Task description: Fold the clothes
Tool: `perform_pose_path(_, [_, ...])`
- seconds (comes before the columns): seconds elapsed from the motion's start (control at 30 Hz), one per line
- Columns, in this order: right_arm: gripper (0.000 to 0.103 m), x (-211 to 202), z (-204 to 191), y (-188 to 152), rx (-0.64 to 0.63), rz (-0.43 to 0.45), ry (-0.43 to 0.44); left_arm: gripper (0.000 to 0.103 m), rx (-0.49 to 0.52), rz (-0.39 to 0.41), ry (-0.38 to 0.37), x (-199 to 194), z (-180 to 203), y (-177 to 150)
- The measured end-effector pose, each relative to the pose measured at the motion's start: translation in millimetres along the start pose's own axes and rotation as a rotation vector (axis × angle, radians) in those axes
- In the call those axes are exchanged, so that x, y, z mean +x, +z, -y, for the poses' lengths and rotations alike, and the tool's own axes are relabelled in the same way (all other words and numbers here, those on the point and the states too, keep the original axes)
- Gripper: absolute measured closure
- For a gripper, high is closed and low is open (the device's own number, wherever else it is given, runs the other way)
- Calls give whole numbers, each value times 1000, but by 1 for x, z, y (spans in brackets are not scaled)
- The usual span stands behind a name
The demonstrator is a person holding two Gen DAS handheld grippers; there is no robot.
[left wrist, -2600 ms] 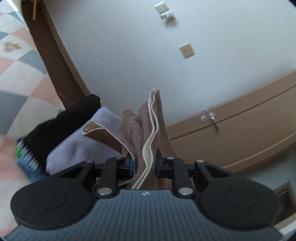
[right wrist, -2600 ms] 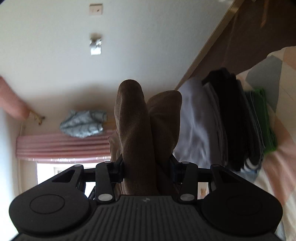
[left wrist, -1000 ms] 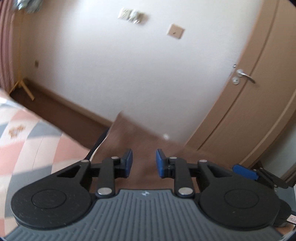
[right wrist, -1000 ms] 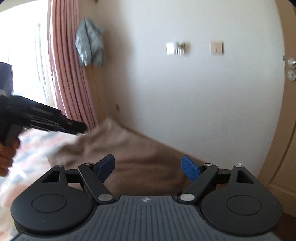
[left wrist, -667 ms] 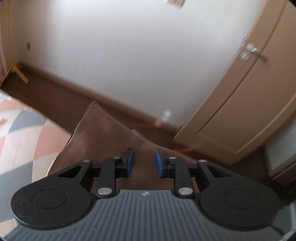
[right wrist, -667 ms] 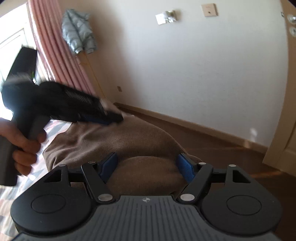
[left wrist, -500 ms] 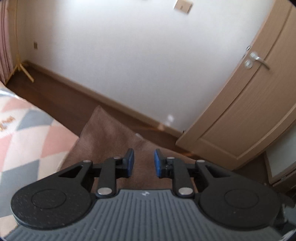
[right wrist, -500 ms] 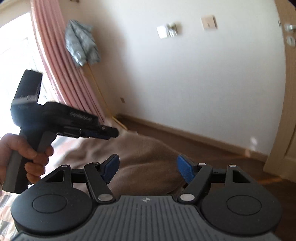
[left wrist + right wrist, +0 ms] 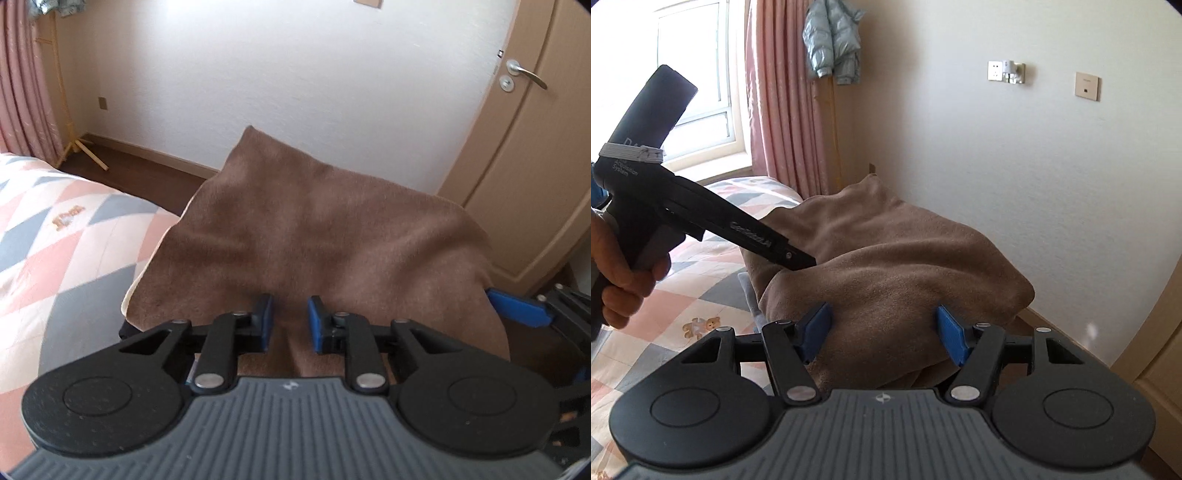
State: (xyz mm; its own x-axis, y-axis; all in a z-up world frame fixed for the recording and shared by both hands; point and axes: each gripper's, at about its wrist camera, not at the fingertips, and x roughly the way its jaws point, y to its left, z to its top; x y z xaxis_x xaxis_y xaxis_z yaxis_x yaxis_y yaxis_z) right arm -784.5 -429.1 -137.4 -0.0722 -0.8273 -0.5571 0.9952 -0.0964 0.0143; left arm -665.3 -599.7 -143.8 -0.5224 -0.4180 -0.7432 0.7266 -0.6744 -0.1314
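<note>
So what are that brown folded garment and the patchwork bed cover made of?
The brown folded garment looks like soft fleece or brushed knit: matte, fuzzy nap, rounded folds. The patchwork bed cover seems quilted cotton: flat matte pink, grey and white diamonds with stitched seams. Neither is certain.

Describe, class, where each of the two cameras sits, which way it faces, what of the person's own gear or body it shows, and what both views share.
Left wrist: sits on the left gripper, facing the white wall and the door; the right gripper's blue finger shows at its right edge.
Right wrist: sits on the right gripper, facing the curtain and wall; the left hand shows.
Shared: the brown cloth, the patterned quilt.
</note>
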Motion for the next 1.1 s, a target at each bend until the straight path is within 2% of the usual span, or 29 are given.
perform_pose_path(0.03, [40, -8, -1, 3, 14, 11, -7, 84, 3, 6, 8, -5, 3, 2])
perform_pose_path(0.07, [40, -15, -1, 6, 29, 22, -14, 79, 4, 14, 12, -14, 6, 3])
perform_pose_path(0.1, [39, -24, -2, 8, 47, 34, -20, 69, 5, 20, 15, -23, 5, 3])
perform_pose_path(0.23, [22, -70, -8, 3, 153, 42, -43, 50, -10, 39, 28, -72, 11, -10])
perform_pose_path(0.3, [16, -87, -15, -4, 208, 13, -59, 35, -31, 33, 29, -95, 12, -20])
perform_pose_path(0.4, [15, -115, -31, -21, 284, -27, -84, 32, -53, 7, 42, -129, 13, -42])
perform_pose_path(0.53, [8, -151, -53, -40, 379, -66, -109, 25, -63, -55, 77, -180, 17, -73])
perform_pose_path(0.6, [6, -169, -67, -44, 413, -79, -120, 10, -58, -64, 88, -207, 18, -91])
perform_pose_path(0.7, [2, -201, -92, -47, 452, -85, -141, 2, -48, -59, 97, -247, 19, -119])
perform_pose_path(0.9, [0, -257, -143, -50, 472, -73, -194, 1, -10, -33, 125, -314, 18, -164])
perform_pose_path(1.0, [0, -276, -164, -52, 466, -74, -216, 1, 27, -30, 181, -337, 21, -180])
perform_pose_path(1.1, [0, -290, -180, -53, 443, -77, -238, 1, 59, -8, 199, -358, 23, -193])
